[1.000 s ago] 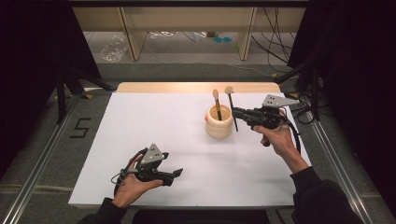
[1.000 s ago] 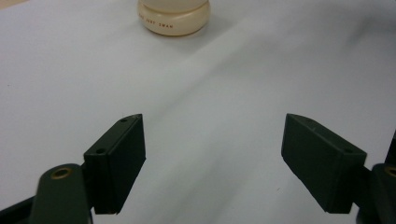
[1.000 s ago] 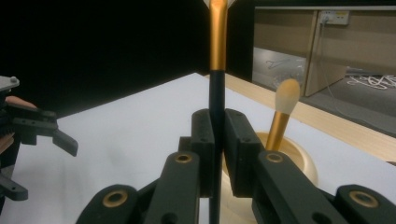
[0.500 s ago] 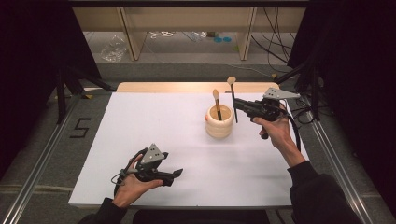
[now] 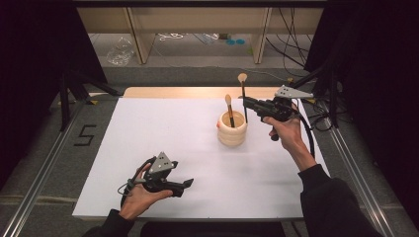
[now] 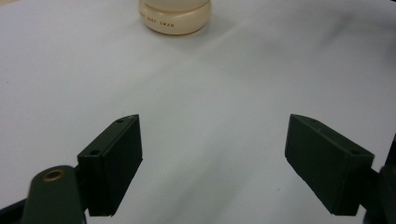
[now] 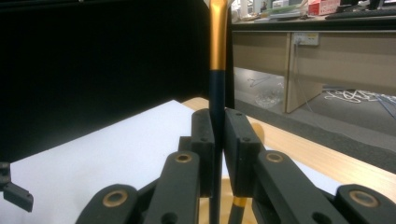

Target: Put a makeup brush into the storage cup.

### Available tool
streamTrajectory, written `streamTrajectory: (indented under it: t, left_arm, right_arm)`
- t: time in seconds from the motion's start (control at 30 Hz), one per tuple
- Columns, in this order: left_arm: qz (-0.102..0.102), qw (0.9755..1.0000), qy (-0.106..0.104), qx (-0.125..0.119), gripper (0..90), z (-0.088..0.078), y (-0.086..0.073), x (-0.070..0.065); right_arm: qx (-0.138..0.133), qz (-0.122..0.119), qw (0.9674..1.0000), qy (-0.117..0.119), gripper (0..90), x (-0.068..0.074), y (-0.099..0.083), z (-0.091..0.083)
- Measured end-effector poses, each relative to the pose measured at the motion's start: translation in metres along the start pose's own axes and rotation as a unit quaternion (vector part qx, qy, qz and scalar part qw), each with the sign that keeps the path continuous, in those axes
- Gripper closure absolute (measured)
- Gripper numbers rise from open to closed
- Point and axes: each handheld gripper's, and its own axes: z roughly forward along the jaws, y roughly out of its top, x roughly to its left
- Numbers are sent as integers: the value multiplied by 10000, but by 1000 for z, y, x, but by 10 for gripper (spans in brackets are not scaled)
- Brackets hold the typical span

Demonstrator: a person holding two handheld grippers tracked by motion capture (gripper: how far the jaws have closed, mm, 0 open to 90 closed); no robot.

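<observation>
A cream ribbed holder (image 5: 232, 132) stands right of the middle of the white table cover (image 5: 163, 133), with one makeup brush (image 5: 229, 109) upright in it. My right gripper (image 5: 245, 102) is shut on a second brush (image 5: 243, 94), held upright just above the holder's right rim, tip up. In the right gripper view the jaws clamp the dark handle of this brush (image 7: 217, 93) below its gold ferrule. My left gripper (image 5: 188, 183) rests in a hand near the front left of the table, open and with nothing between its jaws. The left gripper view has the holder's base (image 6: 174, 18) far ahead.
A bare wooden strip (image 5: 197, 92) runs along the table's far edge. Metal rails (image 5: 44, 173) flank the table on both sides. Shelving, cables and a plastic bag (image 5: 118, 52) lie on the floor beyond. A black tripod (image 5: 74, 89) stands at the far left corner.
The right gripper has carried the brush left and a little up, from beside the holder to over its right rim. The left gripper has stayed still.
</observation>
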Motion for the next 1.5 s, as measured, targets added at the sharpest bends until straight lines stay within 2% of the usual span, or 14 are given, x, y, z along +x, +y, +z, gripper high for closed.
streamTrajectory:
  t: [0.33, 0.37, 0.4, 0.43, 0.47, 0.57, 0.6, 0.63, 0.7, 0.9, 1.0, 1.03, 1.27, 1.5]
  left_arm:
    - [45, 10000, 2, 47, 189, -2, 0, 0]
    - [31, 10000, 3, 44, 189, -2, 1, 0]
    - [25, 10000, 4, 44, 189, -2, 1, 0]
    - [27, 10000, 5, 43, 190, -2, 1, 0]
    - [25, 10000, 2, 42, 190, -2, 1, 0]
    - [-10, 10000, -1, 10, 190, -1, 1, 0]
    - [-18, 10000, 8, 4, 190, -1, 0, 0]
    - [17, 10000, 7, 34, 190, -2, 1, 0]
    - [18, 10000, 4, 34, 190, -2, 1, 0]
    - [22, 10000, -2, 36, 191, -2, 1, 0]
    - [36, 10000, 0, 25, 191, -2, 0, 0]
    - [34, 10000, 1, 24, 191, -2, 0, 0]
    - [-50, 10000, 0, -28, 191, -1, 0, -1]
    - [-32, 10000, -3, -31, 192, -1, 0, -1]
  right_arm:
    - [5, 46, 10000, -2, 832, -2, -2, 12]
    - [159, 50, 9999, -20, 833, -3, -2, 11]
    - [47, 32, 10000, -17, 833, -3, -1, 13]
    - [55, -19, 10000, -30, 833, -4, -1, 14]
    - [57, 55, 10000, -27, 833, -3, 0, 14]
    - [21, 44, 10000, -16, 833, -2, 1, 16]
    - [-45, -25, 10000, -30, 833, -3, 2, 18]
    - [44, 44, 10000, 0, 833, -2, 1, 20]
    - [44, 30, 10000, -5, 833, -2, 1, 22]
    - [145, 79, 9998, -69, 832, -5, -5, 27]
    - [109, 32, 9999, -104, 832, -6, -7, 29]
    - [138, 113, 9998, -58, 832, -6, -7, 29]
    - [138, 78, 9998, -130, 832, -7, -12, 32]
    - [193, 153, 9995, -192, 832, -11, -20, 35]
